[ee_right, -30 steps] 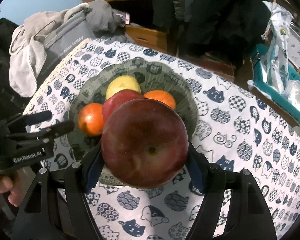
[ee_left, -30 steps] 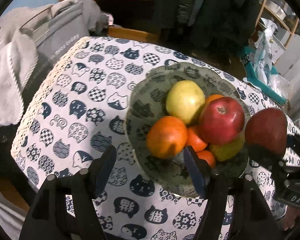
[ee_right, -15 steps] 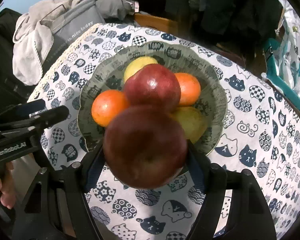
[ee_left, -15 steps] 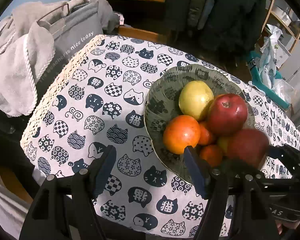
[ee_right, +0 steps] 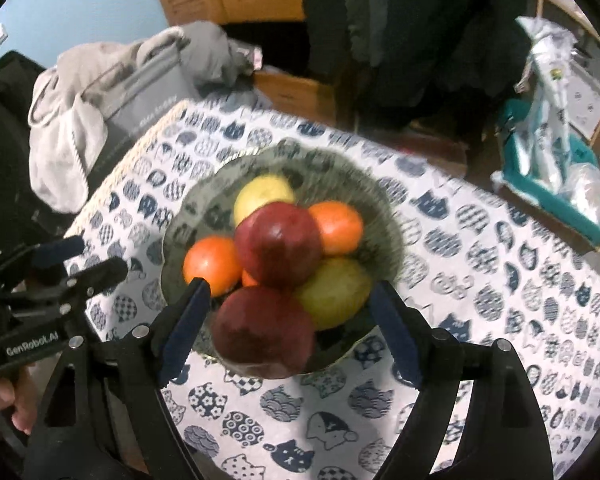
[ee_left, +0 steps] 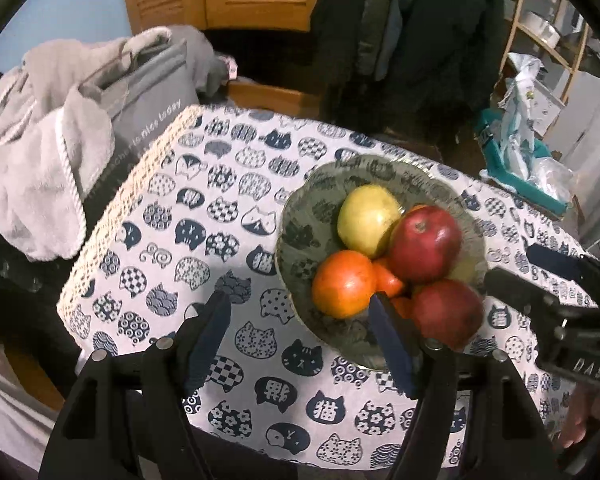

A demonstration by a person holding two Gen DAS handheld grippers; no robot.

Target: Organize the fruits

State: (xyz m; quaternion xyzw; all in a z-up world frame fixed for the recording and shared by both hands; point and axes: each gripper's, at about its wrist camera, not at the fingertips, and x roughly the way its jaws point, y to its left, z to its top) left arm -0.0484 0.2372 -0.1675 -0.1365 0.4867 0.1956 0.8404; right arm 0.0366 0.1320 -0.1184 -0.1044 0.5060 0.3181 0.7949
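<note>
Green patterned bowl [ee_right: 384, 216] sits on a cat-print tablecloth [ee_left: 204, 216] and holds piled fruit: a yellow apple [ee_right: 262, 194], two oranges [ee_right: 210, 264] [ee_right: 338, 226], a yellow-green pear [ee_right: 334, 292] and a red apple [ee_right: 278, 246] on top. A second, darker red apple [ee_right: 264, 332] lies at the bowl's near edge, blurred, skin dull and mottled. Right gripper [ee_right: 288, 304] straddles it, jaws opening, pads clear of the fruit. Left gripper [ee_left: 300, 320] hangs released and empty over the cloth beside the bowl.
</note>
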